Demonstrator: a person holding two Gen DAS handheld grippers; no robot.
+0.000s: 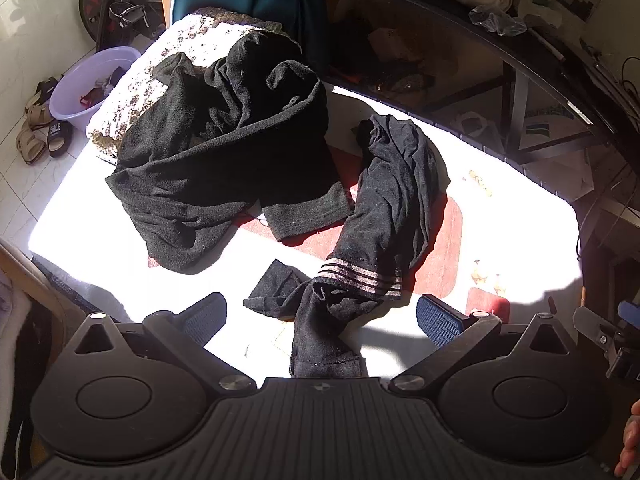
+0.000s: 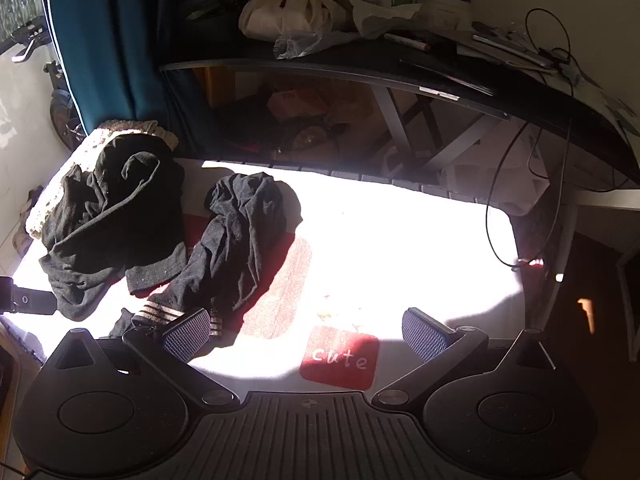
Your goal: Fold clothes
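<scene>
1. Sunlit white work surface [image 1: 168, 280], glare heavy. Two dark garments lie crumpled on it, neither folded; judged the task has barely started.
2. Larger black garment [image 1: 216, 152] sits at the far left, heaped partly over a speckled cushion [image 1: 176, 52]. Looks dumped rather than laid out.
3. Striped black garment [image 1: 384, 208] lies nearer, twisted in a long rope; its striped cuff [image 1: 360, 278] points toward the person, and one end trails right up to the left tool's body.
4. Left gripper [image 1: 320, 316]: jaws spread wide, holding nothing. The trailing cloth lies between and just below the pads, so the tool seems lined up to take this piece first.
5. Right gripper [image 2: 308, 332]: also wide, empty. It hangs over bare surface and a red "cute" label [image 2: 340, 360]; the striped cuff lies just beside its left pad [image 2: 188, 330], partly behind it.
6. Judgement: the garment needs untwisting and spreading flat before any fold.
7. A lilac basin [image 1: 92, 84] stands on the floor, well apart.
</scene>
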